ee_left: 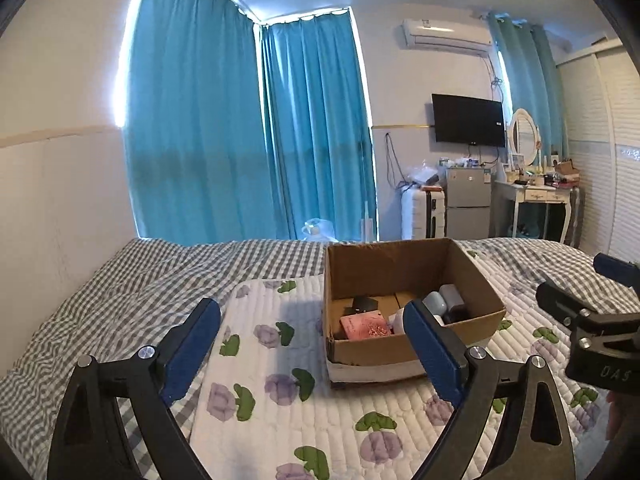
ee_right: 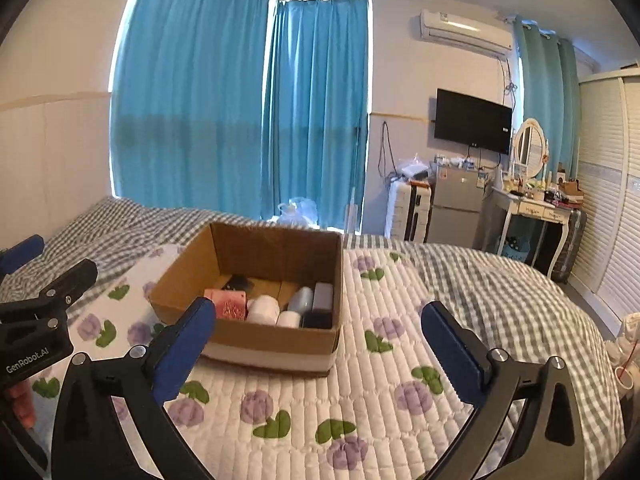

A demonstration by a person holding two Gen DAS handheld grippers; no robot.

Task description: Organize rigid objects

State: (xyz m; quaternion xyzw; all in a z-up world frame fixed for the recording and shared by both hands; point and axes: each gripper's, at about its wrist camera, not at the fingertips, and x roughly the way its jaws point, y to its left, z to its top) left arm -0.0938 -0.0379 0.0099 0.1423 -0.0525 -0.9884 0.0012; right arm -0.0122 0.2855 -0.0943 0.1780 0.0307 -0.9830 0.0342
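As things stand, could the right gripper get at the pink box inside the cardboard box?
Probably yes. The right gripper is open and empty, the cardboard box has no lid, and the pink box lies uncovered near its front wall. The white bottle beside it leaves little room for a finger.

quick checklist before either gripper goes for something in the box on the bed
1. Left gripper open and holding nothing: ok.
2. Right gripper open and holding nothing: ok.
3. Cardboard box upright with its top open, on the floral quilt: ok.
4. Items visible for a pick: pink box, white cylinder, light blue bottle, grey block: ok.
5. Finger room between items: they sit packed side by side against the near wall: not ok.
6. What the dark item at the back is, and whether it is loose: cannot tell.
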